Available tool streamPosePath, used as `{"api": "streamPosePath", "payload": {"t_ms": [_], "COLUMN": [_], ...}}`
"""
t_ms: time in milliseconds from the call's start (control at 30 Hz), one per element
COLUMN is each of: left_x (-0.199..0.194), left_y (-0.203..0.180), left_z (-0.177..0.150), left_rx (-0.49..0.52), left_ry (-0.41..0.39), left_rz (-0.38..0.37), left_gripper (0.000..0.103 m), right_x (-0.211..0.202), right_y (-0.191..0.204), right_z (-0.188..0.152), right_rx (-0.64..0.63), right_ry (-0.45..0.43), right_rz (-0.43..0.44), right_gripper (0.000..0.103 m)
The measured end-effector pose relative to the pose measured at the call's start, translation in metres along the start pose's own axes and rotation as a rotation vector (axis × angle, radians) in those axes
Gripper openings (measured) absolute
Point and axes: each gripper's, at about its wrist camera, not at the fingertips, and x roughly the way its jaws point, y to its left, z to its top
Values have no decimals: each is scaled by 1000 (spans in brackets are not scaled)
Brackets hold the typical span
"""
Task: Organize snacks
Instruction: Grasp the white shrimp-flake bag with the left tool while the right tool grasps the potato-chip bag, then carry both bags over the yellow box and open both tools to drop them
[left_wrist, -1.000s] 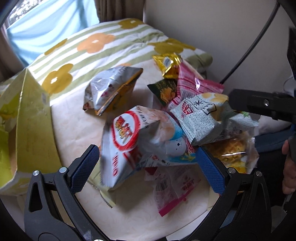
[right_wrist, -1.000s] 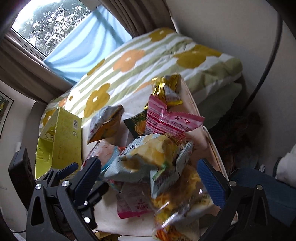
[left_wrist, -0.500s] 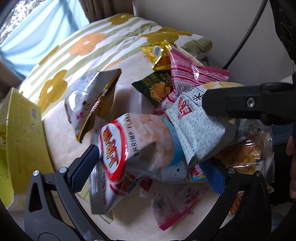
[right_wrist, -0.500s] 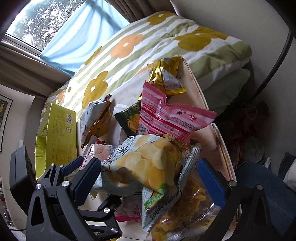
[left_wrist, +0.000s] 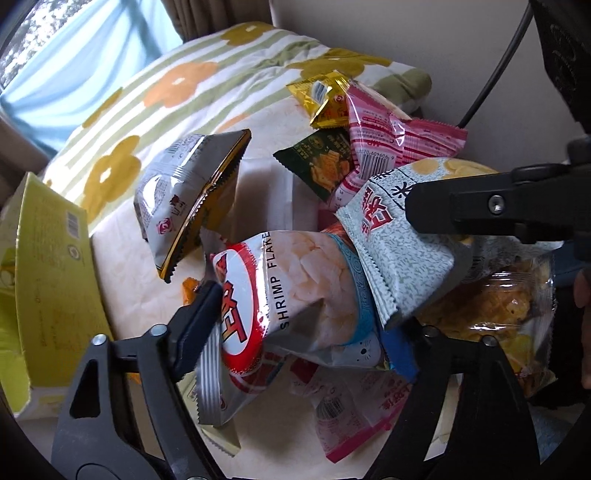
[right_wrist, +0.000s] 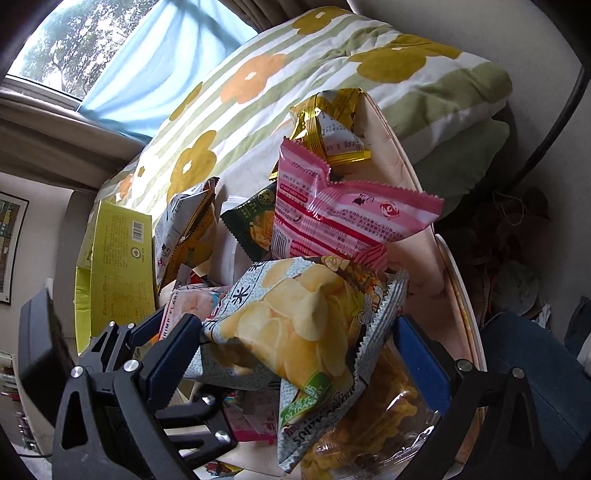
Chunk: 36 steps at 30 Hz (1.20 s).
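Observation:
A heap of snack bags lies on a cream table (left_wrist: 140, 258). My left gripper (left_wrist: 299, 314) points steeply down with its jaws closing. The white and red shrimp flakes bag (left_wrist: 295, 280) is between them, and both pads touch its sides. My right gripper (right_wrist: 295, 325) stands wide open around the pale potato chips bag (right_wrist: 295, 317), which fills the gap. The chips bag (left_wrist: 391, 251) overlaps the shrimp bag's right end. In the left wrist view, the right gripper's black finger (left_wrist: 480, 214) crosses above the chips bag.
A yellow-green box (left_wrist: 48, 288) stands open at the left. A silver and gold bag (left_wrist: 184, 192), a dark green pack (left_wrist: 321, 162), a pink bag (left_wrist: 388, 147) and a gold pack (left_wrist: 325, 99) lie behind. A clear bag of yellow snacks (left_wrist: 498, 310) sits right. A floral quilt (left_wrist: 184, 85) lies beyond.
Both grippers have come down closer to the heap. The left jaws have narrowed onto the shrimp flakes bag. The chips bag now sits between the right jaws, whose width is unchanged.

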Motion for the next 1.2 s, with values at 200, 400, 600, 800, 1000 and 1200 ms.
{"api": "streamPosePath", "payload": {"t_ms": [200,400,600,800,1000,1200], "left_x": [-4,-16,-31,-51,-84,-118], "left_y": [3,9,18,23,33,59], "left_z": [-2,-3,-7,-10,-16,-17], "left_rx": [-28,-64,-97,-124,-167,-223], "left_ry": [-7,-15,-23,-45,-93,-175], "left_rz": [-9,-16,-2,21,31,48], "left_gripper": [74,71,71,71,71,71], "right_x": [3,-4,-16,-28,-46,-64], "right_y": [-3,-6,-11,-5,10,36], "right_z": [0,-2,0,0,4,11], "right_rx": [-4,2,28,15,-27,-88], "right_ry": [13,1,-14,-39,-66,-105], "right_rz": [4,8,50,78,104,119], "right_gripper": [91,74,58,57,57,57]}}
